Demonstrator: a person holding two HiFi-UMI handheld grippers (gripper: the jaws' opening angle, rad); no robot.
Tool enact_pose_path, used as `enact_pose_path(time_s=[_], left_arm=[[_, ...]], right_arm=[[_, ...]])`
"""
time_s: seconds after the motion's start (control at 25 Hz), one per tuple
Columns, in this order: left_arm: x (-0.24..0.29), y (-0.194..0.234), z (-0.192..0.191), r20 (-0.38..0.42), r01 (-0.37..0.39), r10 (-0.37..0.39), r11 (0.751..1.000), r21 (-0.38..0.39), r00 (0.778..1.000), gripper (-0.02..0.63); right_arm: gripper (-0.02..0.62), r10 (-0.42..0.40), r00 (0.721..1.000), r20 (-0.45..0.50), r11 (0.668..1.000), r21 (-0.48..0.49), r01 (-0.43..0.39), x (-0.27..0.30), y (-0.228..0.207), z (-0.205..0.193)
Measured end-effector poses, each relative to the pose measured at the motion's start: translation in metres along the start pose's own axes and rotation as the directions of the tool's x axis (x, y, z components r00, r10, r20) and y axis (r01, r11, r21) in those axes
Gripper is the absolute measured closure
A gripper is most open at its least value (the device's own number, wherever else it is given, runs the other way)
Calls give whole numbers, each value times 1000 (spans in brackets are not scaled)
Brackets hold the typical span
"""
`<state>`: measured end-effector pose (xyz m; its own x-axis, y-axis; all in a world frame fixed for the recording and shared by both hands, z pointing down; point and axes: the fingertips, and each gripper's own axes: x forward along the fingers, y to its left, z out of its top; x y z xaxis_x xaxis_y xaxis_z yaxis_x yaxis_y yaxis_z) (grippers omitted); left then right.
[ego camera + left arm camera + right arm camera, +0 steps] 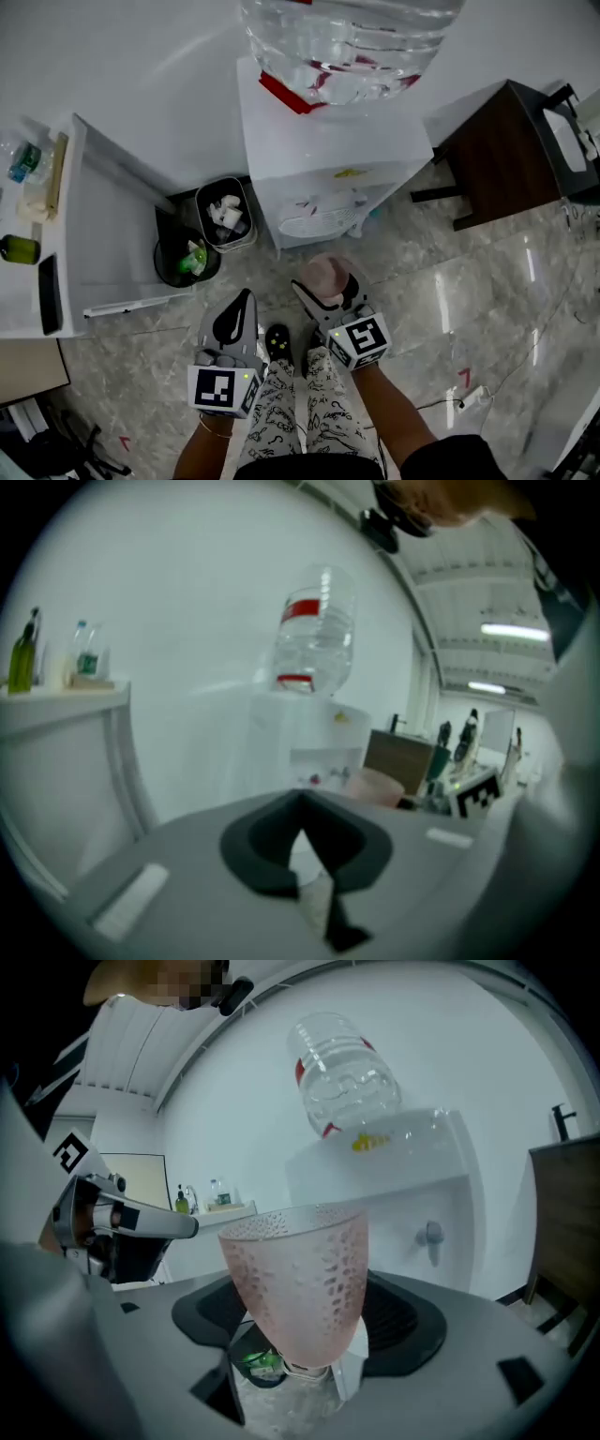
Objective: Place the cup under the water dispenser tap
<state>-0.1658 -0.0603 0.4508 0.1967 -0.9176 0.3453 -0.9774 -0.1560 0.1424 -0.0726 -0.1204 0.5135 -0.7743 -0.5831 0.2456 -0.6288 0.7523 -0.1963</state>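
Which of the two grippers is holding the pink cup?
The right gripper: the pink cup sits clamped between its jaws, while the left gripper has its jaws together on nothing.

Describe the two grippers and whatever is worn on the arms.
The left gripper and right gripper are grey shells with black pads, each carrying a white cube with black square markers. The forearms are sleeveless; a thin band circles the left wrist.

- black round bin (185, 258) with green litter, left of centre
- grey bin (225, 214) touching it, holding white scraps
- dark brown table (502, 150), upper right
- green bottle (19, 248), left edge
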Motion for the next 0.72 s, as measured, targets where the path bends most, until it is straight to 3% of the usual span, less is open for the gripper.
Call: enact_pose_path(time_s=[0.08,0.32,0.52,0.72], left_arm=[[21,6,-29,-44,-2,-1,998,-57,999,615],[34,-20,-119,-181,101,-112,992,-70,977,615],[31,-23,-164,-256,36,-58,995,-88,965,614],[22,-45,-180,-326,63,-100,991,-122,940,615]], right_arm=[[252,-19,1000,-22,1000,-10,18,24,-21,-33],[252,-131,989,-74,989,52,135,65,-76,-123],[252,-129,992,2,991,34,128,94,-96,-133],[252,-152,988,-18,988,24,152,114,-112,-148]])
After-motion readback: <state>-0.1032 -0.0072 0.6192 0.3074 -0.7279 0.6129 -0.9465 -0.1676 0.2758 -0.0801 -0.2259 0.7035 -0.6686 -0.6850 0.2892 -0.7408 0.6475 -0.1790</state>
